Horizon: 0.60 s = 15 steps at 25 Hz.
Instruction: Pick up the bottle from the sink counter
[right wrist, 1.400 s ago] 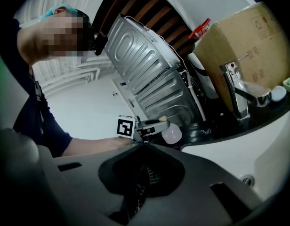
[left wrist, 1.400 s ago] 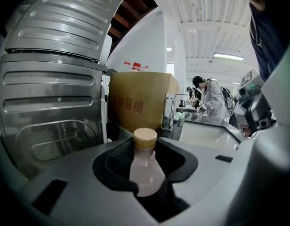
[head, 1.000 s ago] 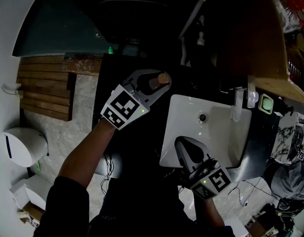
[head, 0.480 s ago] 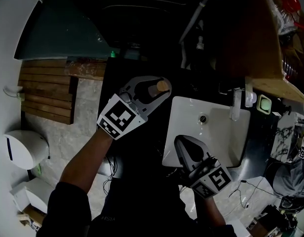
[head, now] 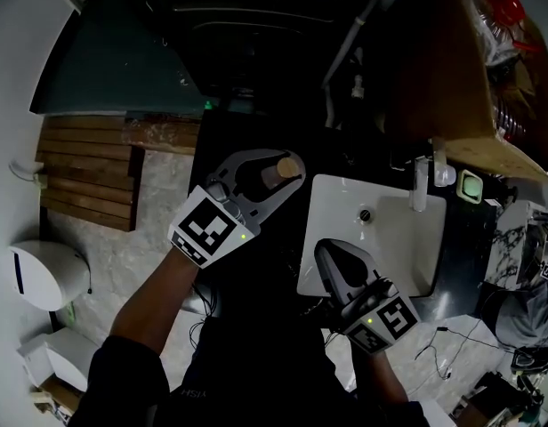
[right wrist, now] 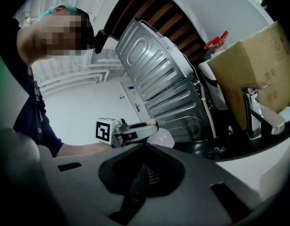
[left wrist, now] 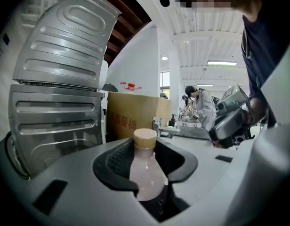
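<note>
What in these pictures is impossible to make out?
- Bottle base: left gripper view, hidden behind the left gripper's own body.
- Whether the bottle touches the counter: head view, too dark, and the gripper covers all but its cap.

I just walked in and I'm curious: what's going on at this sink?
A person holds a gripper tool in each hand. The left gripper is shut on a small bottle of pale liquid with a tan cap, beside the white sink. The right gripper is shut and empty, by the sink's near edge.
</note>
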### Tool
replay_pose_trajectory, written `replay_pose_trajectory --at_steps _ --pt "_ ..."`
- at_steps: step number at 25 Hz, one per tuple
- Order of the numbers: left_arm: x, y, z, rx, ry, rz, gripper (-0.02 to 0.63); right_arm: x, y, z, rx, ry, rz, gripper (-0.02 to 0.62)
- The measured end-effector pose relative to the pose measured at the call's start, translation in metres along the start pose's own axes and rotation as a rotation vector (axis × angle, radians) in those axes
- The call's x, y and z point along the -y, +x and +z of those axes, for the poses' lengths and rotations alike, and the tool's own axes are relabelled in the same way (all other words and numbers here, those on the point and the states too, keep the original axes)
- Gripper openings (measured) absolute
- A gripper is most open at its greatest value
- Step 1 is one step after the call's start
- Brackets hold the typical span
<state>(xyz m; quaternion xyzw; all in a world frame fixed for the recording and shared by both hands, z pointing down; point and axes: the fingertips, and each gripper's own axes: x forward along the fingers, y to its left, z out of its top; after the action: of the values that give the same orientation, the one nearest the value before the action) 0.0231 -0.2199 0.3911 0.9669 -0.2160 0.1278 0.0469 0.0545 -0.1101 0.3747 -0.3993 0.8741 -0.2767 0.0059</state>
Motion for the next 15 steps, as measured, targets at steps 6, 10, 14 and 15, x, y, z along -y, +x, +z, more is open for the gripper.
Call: replay_pose_trajectory --at_steps 6,10,14,15 --pt "0.013 -0.025 0.015 0.018 0.012 0.006 0.141 -0.013 -0.004 0.009 0.027 -0.056 -0.005 0.020" --pt "0.023 -0.038 0.021 0.023 0.009 0.006 0.141 -0.026 -0.005 0.015 0.036 -0.062 0.007 0.020" --pt "0.032 -0.051 0.025 0.031 0.003 0.011 0.141 -0.032 -0.009 0.019 0.054 -0.090 0.002 0.020" --pt "0.035 -0.054 0.027 0.034 0.002 0.012 0.141 -0.034 -0.009 0.020 0.057 -0.093 0.002 0.020"
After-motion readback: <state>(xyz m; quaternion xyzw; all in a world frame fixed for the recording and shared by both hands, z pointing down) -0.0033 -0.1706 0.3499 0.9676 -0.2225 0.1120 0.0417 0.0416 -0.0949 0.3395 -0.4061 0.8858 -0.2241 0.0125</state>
